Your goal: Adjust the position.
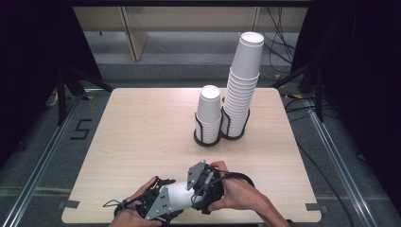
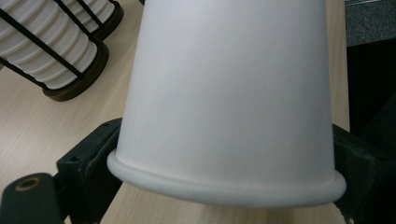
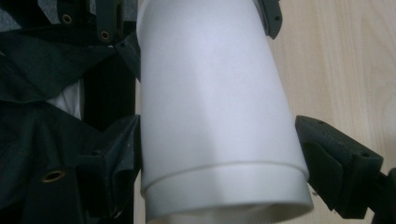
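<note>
A white paper cup [image 1: 178, 194] lies on its side between my two grippers, low over the table's front edge. My left gripper [image 1: 163, 203] is shut on the cup's rolled rim end [image 2: 224, 182], one black jaw on each side. My right gripper [image 1: 191, 189] comes in from the opposite side. In the right gripper view its jaws flank the cup's base end [image 3: 219, 154]: one jaw is against the wall, the other a sliver off it. A hand holds each gripper.
Two stacks of white cups stand in black wire holders at the table's [image 1: 142, 142] far middle: a short stack [image 1: 209, 111] and a tall, leaning stack [image 1: 243, 80] to its right. Light wood lies between them and my hands.
</note>
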A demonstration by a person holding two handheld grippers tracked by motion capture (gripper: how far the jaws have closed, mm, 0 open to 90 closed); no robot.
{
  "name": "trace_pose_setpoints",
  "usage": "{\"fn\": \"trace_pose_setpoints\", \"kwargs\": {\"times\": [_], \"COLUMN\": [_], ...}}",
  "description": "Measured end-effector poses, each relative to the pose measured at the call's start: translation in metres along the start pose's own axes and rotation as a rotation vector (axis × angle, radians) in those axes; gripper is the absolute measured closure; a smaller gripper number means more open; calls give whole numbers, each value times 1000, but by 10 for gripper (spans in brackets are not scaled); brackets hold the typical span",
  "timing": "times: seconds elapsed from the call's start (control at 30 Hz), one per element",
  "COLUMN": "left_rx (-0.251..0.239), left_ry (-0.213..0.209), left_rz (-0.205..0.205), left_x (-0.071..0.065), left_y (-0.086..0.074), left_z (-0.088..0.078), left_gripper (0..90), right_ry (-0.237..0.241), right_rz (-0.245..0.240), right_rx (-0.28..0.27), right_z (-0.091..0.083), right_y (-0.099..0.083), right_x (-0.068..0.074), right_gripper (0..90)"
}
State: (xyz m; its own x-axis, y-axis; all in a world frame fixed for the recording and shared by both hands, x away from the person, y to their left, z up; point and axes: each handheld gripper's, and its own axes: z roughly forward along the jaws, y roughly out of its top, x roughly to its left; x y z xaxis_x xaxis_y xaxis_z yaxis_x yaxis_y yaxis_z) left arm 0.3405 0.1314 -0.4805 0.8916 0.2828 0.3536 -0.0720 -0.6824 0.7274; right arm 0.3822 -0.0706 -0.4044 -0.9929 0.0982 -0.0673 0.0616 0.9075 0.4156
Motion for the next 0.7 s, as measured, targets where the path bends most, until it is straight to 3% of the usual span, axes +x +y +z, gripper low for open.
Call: {"fn": "trace_pose_setpoints", "kwargs": {"times": [0.03,0.07,0.1,0.13,0.2,0.23,0.27,0.4,0.47,0.53,0.57,0.63,0.67,0.7], "left_rx": [6,6,10,8,0,1,2,-12,-49,-87,-111,-166,-189,-209], "left_ry": [-5,-5,-9,-10,-11,-11,-10,-20,-19,-32,-37,-46,-52,-56], "left_rz": [4,8,10,9,6,8,11,9,3,-17,-24,-43,-50,-57], "left_x": [0,0,0,0,0,-1,-1,0,2,4,5,6,7,7], "left_y": [1,1,2,2,2,2,2,1,-1,-3,-4,-7,-8,-8], "left_z": [-1,-1,-1,-2,-1,-1,-1,-2,-2,-4,-4,-5,-6,-7], "left_gripper": [100,100,100,101,101,101,101,99,89,81,76,70,68,65], "right_ry": [16,18,-3,-2,-4,17,12,20,21,16,27,44,54,63], "right_rz": [-24,-2,-13,-76,-41,-61,-55,-121,-92,-98,-128,-90,-124,-123], "right_rx": [6,23,35,37,63,58,57,42,45,28,15,8,-23,-35], "right_z": [2,3,4,7,9,10,11,13,12,10,10,7,8,7], "right_y": [1,2,2,3,4,5,5,5,3,1,0,-3,-4,-5], "right_x": [0,2,3,0,5,5,5,2,3,0,-3,-4,-7,-9], "right_gripper": [187,187,188,188,193,195,201,226,226,226,226,225,225,225]}}
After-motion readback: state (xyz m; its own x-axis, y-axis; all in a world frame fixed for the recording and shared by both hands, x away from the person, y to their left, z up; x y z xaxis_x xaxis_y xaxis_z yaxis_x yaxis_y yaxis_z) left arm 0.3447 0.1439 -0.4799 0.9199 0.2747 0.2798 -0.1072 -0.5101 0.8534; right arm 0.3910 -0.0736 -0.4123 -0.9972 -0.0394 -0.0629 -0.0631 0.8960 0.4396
